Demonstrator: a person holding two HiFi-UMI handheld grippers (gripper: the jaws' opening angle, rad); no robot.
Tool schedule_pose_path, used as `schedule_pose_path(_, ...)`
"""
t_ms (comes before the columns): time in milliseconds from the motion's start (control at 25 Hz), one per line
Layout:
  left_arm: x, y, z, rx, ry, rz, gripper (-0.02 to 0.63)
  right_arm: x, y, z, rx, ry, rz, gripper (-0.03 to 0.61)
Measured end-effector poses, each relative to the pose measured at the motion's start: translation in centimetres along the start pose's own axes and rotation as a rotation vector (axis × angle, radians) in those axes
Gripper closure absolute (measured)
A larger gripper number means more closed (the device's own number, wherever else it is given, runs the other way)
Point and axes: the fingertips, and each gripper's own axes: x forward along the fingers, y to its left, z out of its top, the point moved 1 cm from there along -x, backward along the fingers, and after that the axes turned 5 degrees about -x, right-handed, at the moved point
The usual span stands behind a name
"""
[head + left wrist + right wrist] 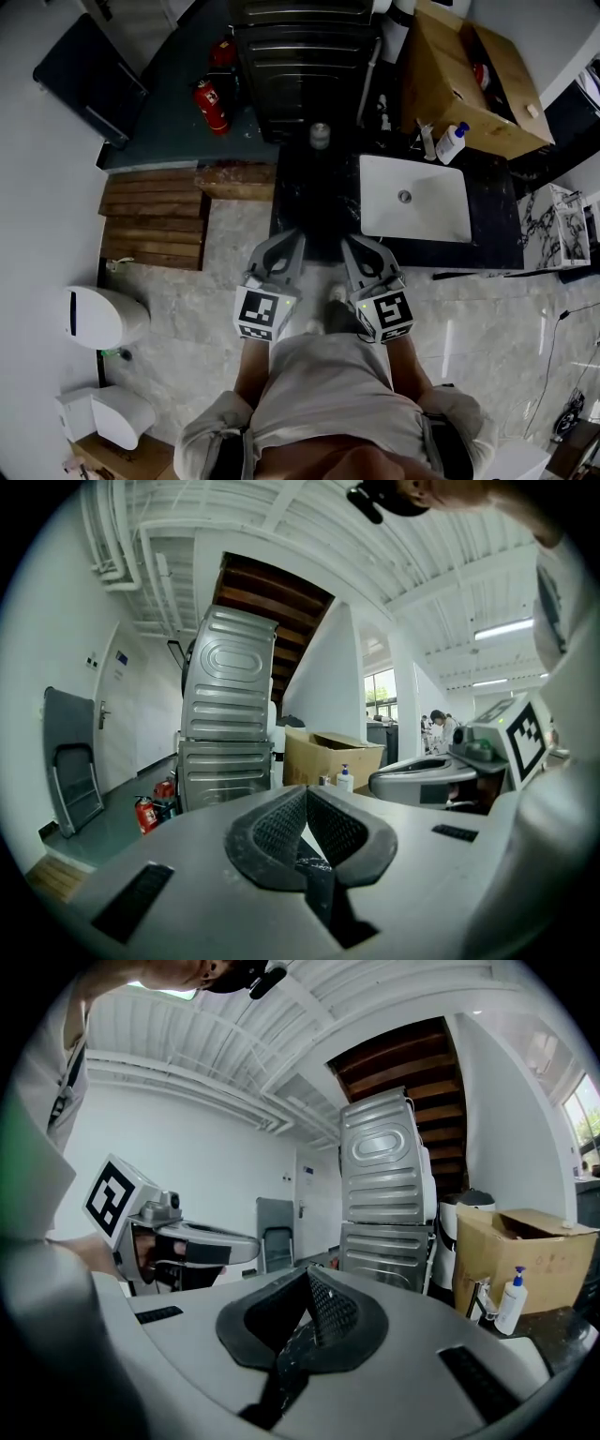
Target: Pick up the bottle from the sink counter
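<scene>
The bottle, white with a blue pump top, stands at the back right of the black sink counter, behind the white sink. It appears small in the left gripper view and at the right of the right gripper view. My left gripper and right gripper hang side by side close to my body, at the counter's near edge and far short of the bottle. Both are shut with nothing between the jaws, as the left gripper and right gripper views show.
A small jar sits at the counter's back edge. An open cardboard box stands behind the bottle. A tall metal appliance, two red fire extinguishers, wooden steps and a white toilet lie to the left.
</scene>
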Motion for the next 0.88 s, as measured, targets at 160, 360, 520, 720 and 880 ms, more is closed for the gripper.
schedule_pose_path(160, 2.4, 0.5, 0.7, -0.002, -0.006, 0.005, 0.611, 1.6, -2.1, 0.2, 0.008, -0.012, 0.014, 0.584)
schedule_pose_path(360, 5.2, 0.8, 1.3, -0.006, -0.001, 0.02, 0.611, 2.9, -4.9, 0.1, 0.012, -0.025, 0.025, 0.584)
schedule_pose_path(520, 7.0, 1.0, 1.1, -0.013, 0.018, 0.043, 0.611, 3.8, -6.7, 0.1, 0.016, -0.03, 0.044, 0.583)
schedule_pose_path(720, 9.2, 1.2, 1.0, -0.012, 0.022, 0.065, 0.611, 4.7, -8.8, -0.4, 0.026, -0.027, 0.062, 0.584)
schedule_pose_path(880, 10.4, 1.0, 1.0, -0.02, 0.03, 0.076, 0.611, 5.2, -9.7, -1.1, 0.038, -0.016, 0.079, 0.584)
